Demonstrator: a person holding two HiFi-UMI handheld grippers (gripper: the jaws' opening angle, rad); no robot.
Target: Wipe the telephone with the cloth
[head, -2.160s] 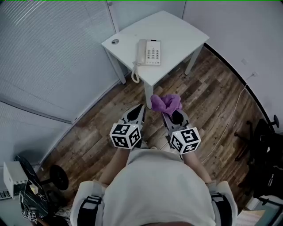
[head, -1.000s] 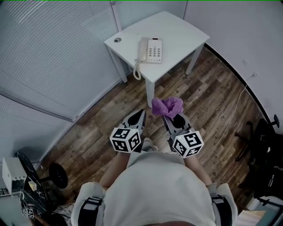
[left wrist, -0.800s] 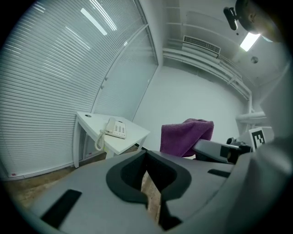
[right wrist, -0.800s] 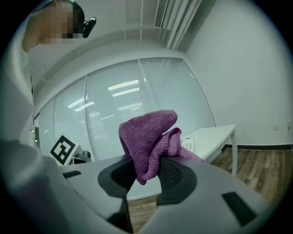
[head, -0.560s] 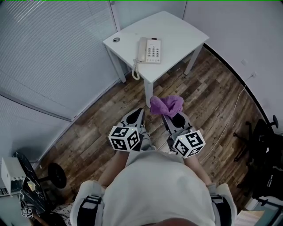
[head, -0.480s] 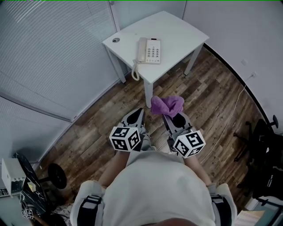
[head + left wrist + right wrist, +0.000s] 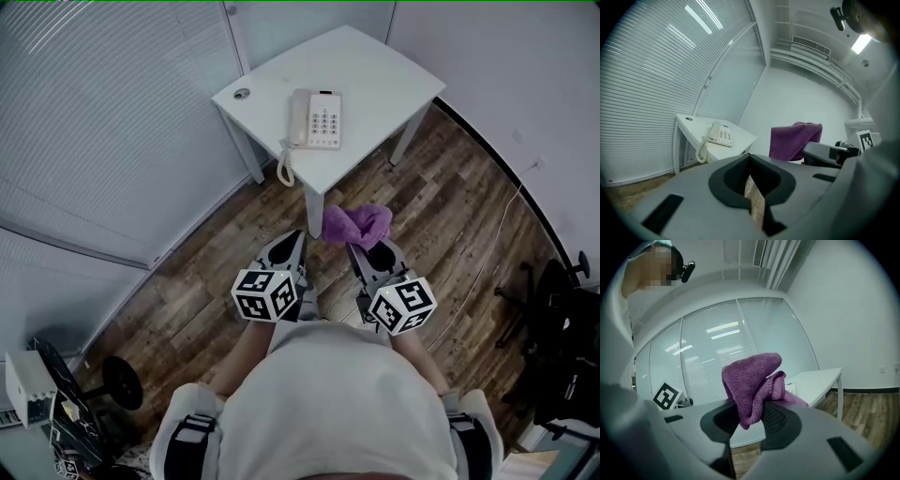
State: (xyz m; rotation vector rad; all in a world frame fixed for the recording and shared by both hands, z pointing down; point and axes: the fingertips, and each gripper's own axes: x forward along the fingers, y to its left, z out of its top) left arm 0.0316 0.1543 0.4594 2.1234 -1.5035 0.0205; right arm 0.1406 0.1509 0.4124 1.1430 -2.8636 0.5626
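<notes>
A cream telephone (image 7: 315, 118) with a coiled cord (image 7: 284, 167) lies on a small white table (image 7: 375, 66) ahead of me; the left gripper view shows the telephone (image 7: 719, 135) too. My right gripper (image 7: 354, 239) is shut on a purple cloth (image 7: 356, 223), which bunches up between its jaws (image 7: 754, 380) and hangs in the air in front of the table's near corner. My left gripper (image 7: 298, 236) is shut with nothing in it, level with the right one and short of the table. In the left gripper view the cloth (image 7: 793, 139) shows at the right.
The table stands in a corner, with blinds (image 7: 103, 131) on the left and a wall (image 7: 525, 56) on the right. Wood floor (image 7: 441, 225) surrounds it. A white cable (image 7: 506, 216) trails at the right, chair bases (image 7: 562, 328) at the far right, a wheeled stand (image 7: 117, 380) at the lower left.
The table and telephone have slid slightly lower and nearer in the head view. Both grippers keep their places before me, the right still holding the cloth.
</notes>
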